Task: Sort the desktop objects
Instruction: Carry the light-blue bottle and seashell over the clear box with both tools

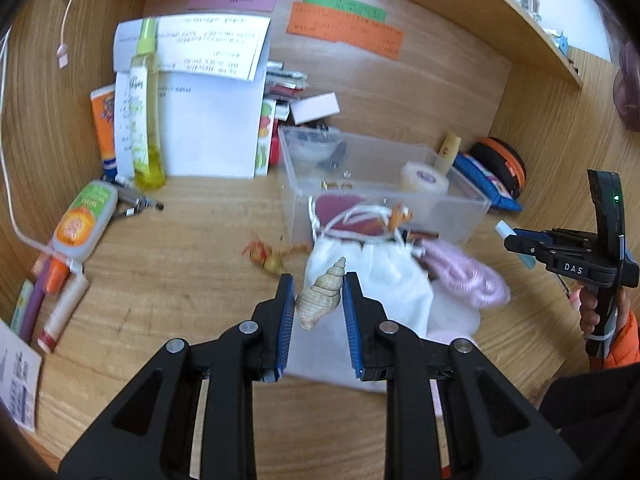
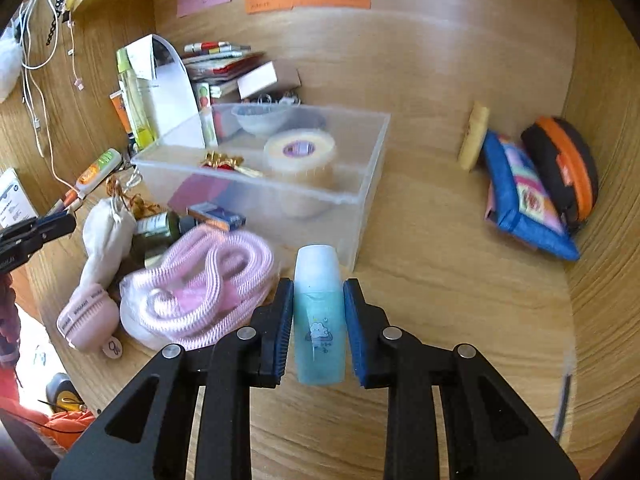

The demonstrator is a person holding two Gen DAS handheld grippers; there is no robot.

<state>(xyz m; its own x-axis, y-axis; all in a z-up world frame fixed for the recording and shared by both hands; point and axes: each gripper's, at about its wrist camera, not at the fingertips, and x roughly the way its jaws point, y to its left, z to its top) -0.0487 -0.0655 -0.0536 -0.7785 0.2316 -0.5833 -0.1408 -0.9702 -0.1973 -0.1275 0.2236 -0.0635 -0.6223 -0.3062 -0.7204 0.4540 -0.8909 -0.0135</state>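
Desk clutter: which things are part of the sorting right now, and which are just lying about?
In play:
seashell in left gripper
blue bottle in right gripper
clear plastic bin

Lying about:
pink cable
tape roll
blue pouch
white drawstring bag

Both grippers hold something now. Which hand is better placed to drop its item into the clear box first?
Probably the right. Its gripper holds the blue bottle just in front of the box corner. The left gripper, gripping the shell, has the white pouch between it and the box.
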